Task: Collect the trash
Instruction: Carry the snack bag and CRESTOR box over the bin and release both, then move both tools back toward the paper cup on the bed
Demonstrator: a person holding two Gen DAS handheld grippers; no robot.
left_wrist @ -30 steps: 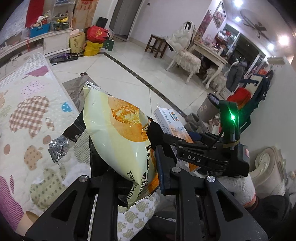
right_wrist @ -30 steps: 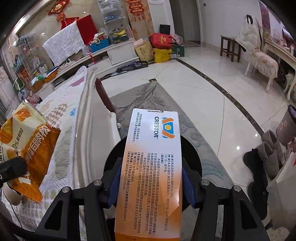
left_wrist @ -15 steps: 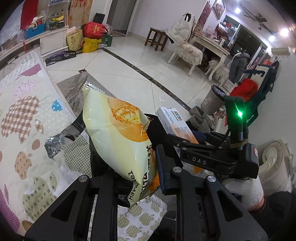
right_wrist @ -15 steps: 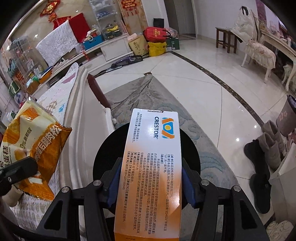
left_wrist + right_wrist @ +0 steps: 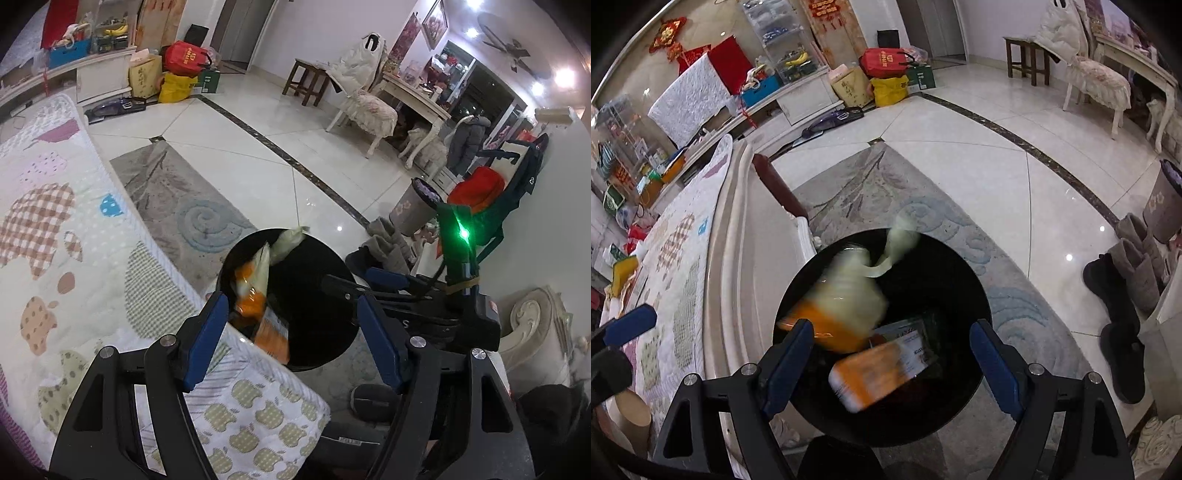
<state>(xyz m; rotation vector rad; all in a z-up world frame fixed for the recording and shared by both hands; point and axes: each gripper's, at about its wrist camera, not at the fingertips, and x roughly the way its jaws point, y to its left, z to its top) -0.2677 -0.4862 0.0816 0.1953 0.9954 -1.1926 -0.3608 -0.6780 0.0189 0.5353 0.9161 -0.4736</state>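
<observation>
1. Right wrist view: right gripper (image 5: 890,360) jaws have just been opening, nothing between them; medicine box (image 5: 882,369) and snack bag (image 5: 849,295) tumble into black bin (image 5: 975,288).
2. Left gripper (image 5: 291,339) likewise released, empty.
3. Bag likely light, crinkly, slippery; pinch an edge.

Right gripper (image 5: 890,354) above a black bin (image 5: 975,295), jaws just opened wide, nothing between them. Inside the bin: blurred snack bag (image 5: 849,295) to the left, orange-and-white box (image 5: 882,369) tilted below it. Bin on a grey rug (image 5: 871,192), beside a quilted bed (image 5: 676,258). Left gripper's blue pad (image 5: 628,325) at the left edge. Boots (image 5: 1123,288) at right.
</observation>
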